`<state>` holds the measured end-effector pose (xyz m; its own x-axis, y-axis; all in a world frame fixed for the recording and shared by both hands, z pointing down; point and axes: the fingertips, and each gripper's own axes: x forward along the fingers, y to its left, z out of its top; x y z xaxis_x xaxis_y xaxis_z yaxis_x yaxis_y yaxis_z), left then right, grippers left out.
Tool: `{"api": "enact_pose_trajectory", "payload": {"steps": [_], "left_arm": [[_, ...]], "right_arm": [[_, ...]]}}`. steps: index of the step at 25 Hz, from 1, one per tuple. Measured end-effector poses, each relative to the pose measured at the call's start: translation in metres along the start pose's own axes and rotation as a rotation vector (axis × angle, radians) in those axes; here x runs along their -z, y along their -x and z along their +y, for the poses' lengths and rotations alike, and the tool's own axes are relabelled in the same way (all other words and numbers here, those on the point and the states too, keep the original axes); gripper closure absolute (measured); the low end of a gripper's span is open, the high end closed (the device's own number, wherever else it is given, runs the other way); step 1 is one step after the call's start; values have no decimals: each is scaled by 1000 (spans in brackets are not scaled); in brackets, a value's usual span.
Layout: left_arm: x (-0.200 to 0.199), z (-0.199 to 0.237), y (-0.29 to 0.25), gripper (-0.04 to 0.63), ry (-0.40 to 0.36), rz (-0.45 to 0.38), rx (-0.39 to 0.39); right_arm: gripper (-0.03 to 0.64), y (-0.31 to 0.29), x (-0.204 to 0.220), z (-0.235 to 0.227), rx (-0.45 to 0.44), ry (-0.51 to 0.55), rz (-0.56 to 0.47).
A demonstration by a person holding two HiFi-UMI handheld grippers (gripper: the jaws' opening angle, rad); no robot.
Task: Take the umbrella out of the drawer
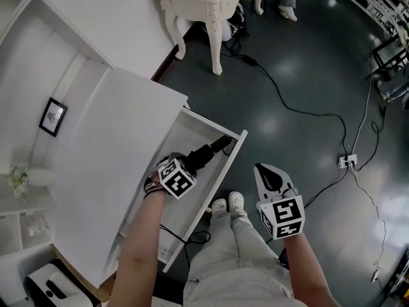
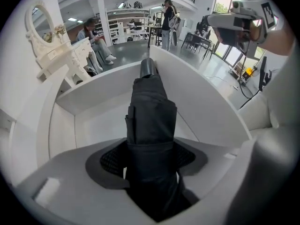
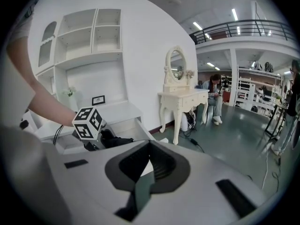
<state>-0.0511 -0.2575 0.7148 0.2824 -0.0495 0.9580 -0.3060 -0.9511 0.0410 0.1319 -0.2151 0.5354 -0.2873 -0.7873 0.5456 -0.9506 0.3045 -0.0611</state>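
A folded black umbrella [image 1: 214, 149] lies slantwise over the open white drawer [image 1: 234, 153], its handle end toward the drawer's far corner. My left gripper [image 1: 190, 164] is shut on its fabric end. In the left gripper view the umbrella [image 2: 150, 107] runs straight out between the pads [image 2: 110, 161], above the drawer's inside [image 2: 206, 102]. My right gripper [image 1: 271, 175] hangs to the right of the drawer over the dark floor, jaws together and empty. The right gripper view shows its own jaws [image 3: 150, 161] closed and the left gripper [image 3: 108, 138] with the umbrella [image 3: 121, 139] beyond.
The drawer sticks out from a white cabinet [image 1: 121, 146] with shelves and a small picture frame [image 1: 52, 117]. A white dressing table [image 1: 204, 5] stands further off. Cables and a power strip [image 1: 348, 162] lie on the floor. The person's feet [image 1: 229, 203] stand by the drawer front.
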Motion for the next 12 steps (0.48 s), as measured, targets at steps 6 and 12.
{"api": "enact_pose_trajectory", "payload": {"steps": [6,12], "left_arm": [[-17,-2,24,321,2,-49,-38],[-32,0,53,320,21,-121,-81]], "right_arm": [[612,9,-17,3,-18,39,-38],[612,16,-36,10,-30,66,-73]]}}
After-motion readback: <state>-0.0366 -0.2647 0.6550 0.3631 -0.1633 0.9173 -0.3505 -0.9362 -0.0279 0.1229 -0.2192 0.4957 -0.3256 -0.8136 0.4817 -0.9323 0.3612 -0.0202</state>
